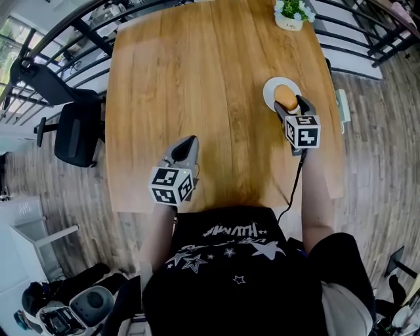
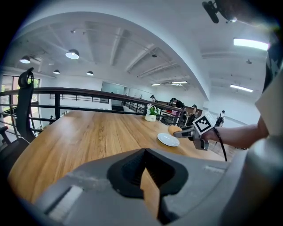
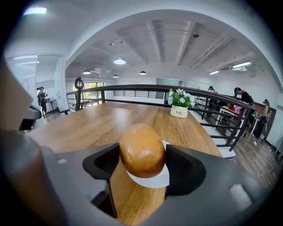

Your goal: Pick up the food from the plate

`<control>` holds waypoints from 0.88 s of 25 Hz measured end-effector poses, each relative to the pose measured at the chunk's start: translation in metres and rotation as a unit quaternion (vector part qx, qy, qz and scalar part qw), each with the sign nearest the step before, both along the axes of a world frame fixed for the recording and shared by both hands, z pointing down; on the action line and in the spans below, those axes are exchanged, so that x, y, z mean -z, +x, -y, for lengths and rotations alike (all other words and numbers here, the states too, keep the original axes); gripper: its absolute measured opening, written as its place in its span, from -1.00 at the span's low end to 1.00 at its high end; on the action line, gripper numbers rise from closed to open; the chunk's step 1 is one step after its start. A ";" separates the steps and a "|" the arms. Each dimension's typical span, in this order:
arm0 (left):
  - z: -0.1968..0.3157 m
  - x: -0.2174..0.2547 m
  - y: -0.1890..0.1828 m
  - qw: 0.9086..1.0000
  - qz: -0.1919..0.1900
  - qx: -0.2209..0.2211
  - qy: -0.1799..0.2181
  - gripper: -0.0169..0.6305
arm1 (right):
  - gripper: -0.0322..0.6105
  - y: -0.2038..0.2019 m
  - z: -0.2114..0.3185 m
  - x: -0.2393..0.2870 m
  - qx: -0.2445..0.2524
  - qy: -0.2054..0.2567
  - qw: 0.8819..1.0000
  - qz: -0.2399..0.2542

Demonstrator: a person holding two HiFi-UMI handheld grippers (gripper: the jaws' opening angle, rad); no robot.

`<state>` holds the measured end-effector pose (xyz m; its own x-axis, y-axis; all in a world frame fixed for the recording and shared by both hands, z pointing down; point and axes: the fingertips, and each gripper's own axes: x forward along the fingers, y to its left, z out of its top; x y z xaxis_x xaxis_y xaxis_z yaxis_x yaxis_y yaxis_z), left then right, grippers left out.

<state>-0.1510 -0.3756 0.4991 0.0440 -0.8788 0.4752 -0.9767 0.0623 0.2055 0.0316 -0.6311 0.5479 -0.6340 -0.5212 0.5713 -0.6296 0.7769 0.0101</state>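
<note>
Your right gripper is clenched on the bun, over the plate near the right edge of the table; your left gripper is closed on nothing. The grasp looks done, so next you lift it clear, gently

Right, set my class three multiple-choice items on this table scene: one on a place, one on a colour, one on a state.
1. Where does the potted plant stand?
A. at the far edge of the table
B. on a chair
C. on the floor

2. What colour is the plate?
A. blue
B. white
C. black

3. What state is the right gripper in?
A. open and empty
B. closed on the bread roll
C. closed on the plate's rim

Answers:
1 A: the head view shows it at the top edge of the table.
2 B: it is white in every view.
3 B: the right gripper view shows the roll clamped between its jaws.
</note>
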 end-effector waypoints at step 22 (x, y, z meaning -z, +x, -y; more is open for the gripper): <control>-0.064 0.005 -0.039 0.991 -0.029 -0.131 0.026 -0.94 | 0.12 0.005 -0.146 0.056 -0.147 0.029 0.988 0.044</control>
<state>-0.1902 -0.3119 0.4938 0.2991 -0.8567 0.4202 -0.9446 -0.2035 0.2574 0.0363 -0.4851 0.4922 -0.4962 -0.7204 0.4846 -0.8281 0.5604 -0.0148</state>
